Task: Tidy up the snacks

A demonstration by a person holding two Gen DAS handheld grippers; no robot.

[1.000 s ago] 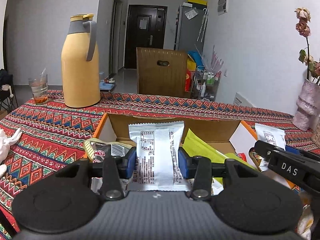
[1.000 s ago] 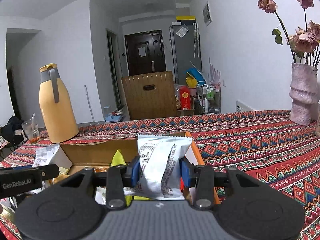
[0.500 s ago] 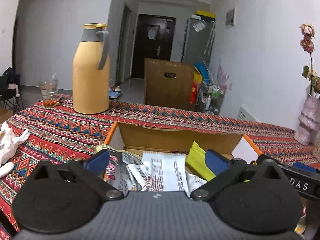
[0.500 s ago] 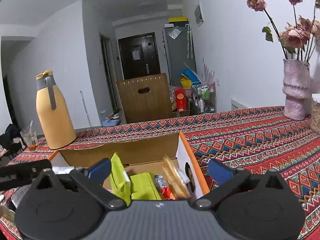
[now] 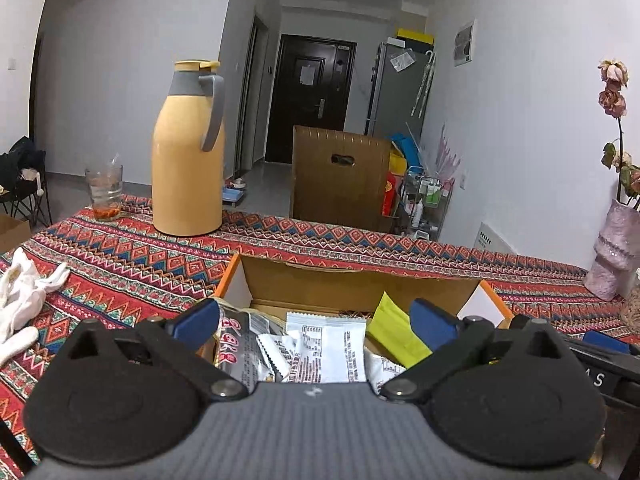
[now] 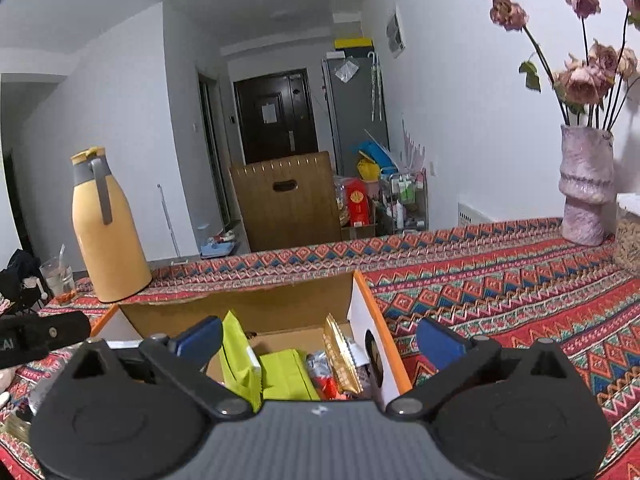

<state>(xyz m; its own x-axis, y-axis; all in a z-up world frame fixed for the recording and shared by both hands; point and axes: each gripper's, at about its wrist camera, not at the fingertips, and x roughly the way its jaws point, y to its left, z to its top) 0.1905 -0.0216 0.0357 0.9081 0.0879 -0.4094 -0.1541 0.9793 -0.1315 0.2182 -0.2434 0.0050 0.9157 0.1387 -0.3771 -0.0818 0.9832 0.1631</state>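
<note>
the left tongs (image 5: 314, 322) stand spread wide over the near edge of an open cardboard box (image 5: 360, 280) on the desk (image 5: 120, 256), and nothing is pinched between the blue pads (image 5: 196, 322). below them a white snack packet (image 5: 326, 346) lies flat in the left part of the box, printed side up, its long axis running from near to far and its far short edge toward the box's back wall. just left of it lies a silver packet with red lettering (image 5: 234, 346), and to the right a yellow-green packet (image 5: 394, 328) leans tilted.

the right tongs (image 6: 320, 338) are spread wide too, holding nothing, above the right end of the same box (image 6: 240, 304). between the pads show two yellow-green packets (image 6: 280, 372), a gold packet (image 6: 340, 360) standing on edge against the right wall, and red wrappers beneath. whether the second white packet is among them i cannot tell.

on the far left of the desk stand a yellow thermos jug (image 5: 188, 152) and a glass (image 5: 104, 192); a pink vase of dried roses (image 6: 586, 188) stands far right.
</note>
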